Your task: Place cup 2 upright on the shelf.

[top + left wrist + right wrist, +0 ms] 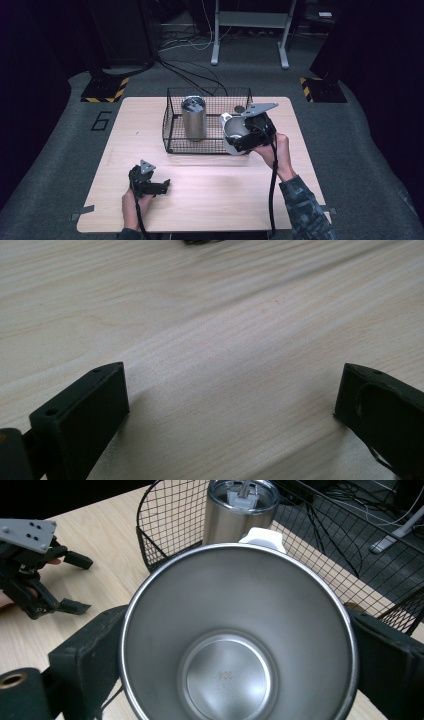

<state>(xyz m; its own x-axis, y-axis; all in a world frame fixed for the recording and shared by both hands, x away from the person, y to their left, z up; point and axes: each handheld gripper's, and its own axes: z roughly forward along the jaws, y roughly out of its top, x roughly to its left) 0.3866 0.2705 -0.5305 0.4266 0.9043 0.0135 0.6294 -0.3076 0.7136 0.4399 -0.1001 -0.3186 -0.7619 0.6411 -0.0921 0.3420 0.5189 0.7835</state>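
While the right tool [243,137] had both black jaws pressed against the outside of a steel cup [235,645], one jaw on each side, the cup was held up off the surface [210,195], tilted, at the front right corner of the wire basket [172,135]. Right gripper view looked straight down into the cup: bare metal inside, nothing in it, a white handle [261,536] sticking out past the far rim. In the high view the cup [235,131] overlapped the basket's right front edge; could not tell if it touched the wire. Inside the basket a steel tumbler [193,118] stood upright, lid on, left of the cup and apart from it. A small dark round thing [239,108] lay in the basket's back right corner, too small to identify. Left tool [162,184] was wide open, jaws far apart with only bare wood between them in the left gripper view [230,405], holding nothing. It sat low over the near left part of the surface, well apart from basket and cup, held by the person's left hand [132,202]. Right hand [275,150] gripped the right tool from the near side.
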